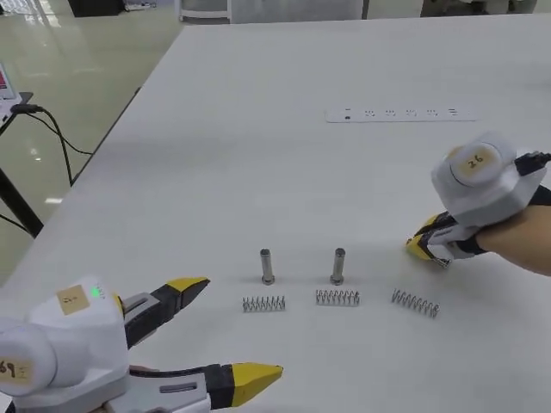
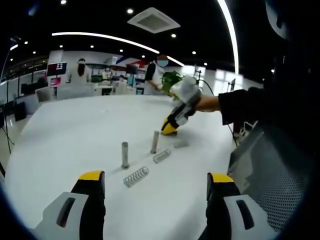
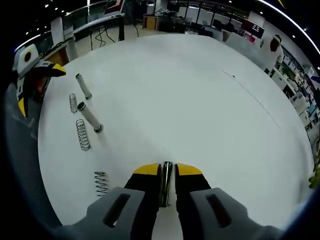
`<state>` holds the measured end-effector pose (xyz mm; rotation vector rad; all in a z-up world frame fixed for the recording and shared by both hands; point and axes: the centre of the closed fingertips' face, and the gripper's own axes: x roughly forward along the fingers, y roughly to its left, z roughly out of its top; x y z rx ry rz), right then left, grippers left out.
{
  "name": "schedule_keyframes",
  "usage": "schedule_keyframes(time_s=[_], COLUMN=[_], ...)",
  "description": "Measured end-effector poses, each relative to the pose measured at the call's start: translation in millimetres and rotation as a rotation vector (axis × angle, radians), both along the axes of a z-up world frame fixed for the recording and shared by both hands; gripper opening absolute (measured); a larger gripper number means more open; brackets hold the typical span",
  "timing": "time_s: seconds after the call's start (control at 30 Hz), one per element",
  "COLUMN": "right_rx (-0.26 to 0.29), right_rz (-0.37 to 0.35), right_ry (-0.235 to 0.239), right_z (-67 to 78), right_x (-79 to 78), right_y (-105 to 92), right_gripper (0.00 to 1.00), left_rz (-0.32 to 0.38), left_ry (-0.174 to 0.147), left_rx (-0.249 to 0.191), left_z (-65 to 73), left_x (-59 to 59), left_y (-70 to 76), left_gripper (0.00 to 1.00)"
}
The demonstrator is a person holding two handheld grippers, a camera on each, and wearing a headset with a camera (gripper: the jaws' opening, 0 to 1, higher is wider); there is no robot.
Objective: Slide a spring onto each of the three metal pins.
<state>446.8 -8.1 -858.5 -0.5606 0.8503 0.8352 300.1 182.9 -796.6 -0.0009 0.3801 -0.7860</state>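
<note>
Steel cylindrical pin (image 3: 165,189) clamped in yellow-tipped right gripper (image 3: 166,171), probably for standing by rightmost wire coil spring (image 1: 415,302); left gripper (image 1: 234,329) gaping, empty.

white workbench (image 1: 258,172), power strip (image 1: 400,114) lying on it, black cable (image 1: 62,142)

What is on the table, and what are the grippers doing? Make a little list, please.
upright pins: two, standing side by side
third pin: clamped in right gripper
springs: three, lying flat, none on a pin
left gripper: open, holding nothing
table: white
</note>
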Motion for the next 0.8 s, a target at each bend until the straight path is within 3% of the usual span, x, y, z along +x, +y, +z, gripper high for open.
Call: schedule_keyframes(time_s=[0.27, 0.43, 0.6, 0.8], right_rx=[-0.005, 0.006, -0.021, 0.007], right_rz=[-0.012, -0.066, -0.083, -0.095], right_ry=[0.023, 0.067, 0.075, 0.081], right_z=[-1.3, -1.8, -2.9, -2.6], right_x=[-0.1, -0.2, -0.6, -3.6], right_y=[0.1, -0.9, 0.3, -0.1], right_gripper=[0.06, 0.05, 0.05, 0.05], left_rz=[-0.001, -0.002, -0.003, -0.005], left_ry=[0.0, 0.0, -0.003, -0.005], left_rx=[0.001, 0.002, 0.001, 0.001], left_z=[-0.3, -0.2, 0.4, 0.9], left_x=[-0.2, -0.5, -0.5, -0.9], left_y=[0.0, -0.3, -0.3, -0.6], left_gripper=[0.8, 0.79, 0.79, 0.79])
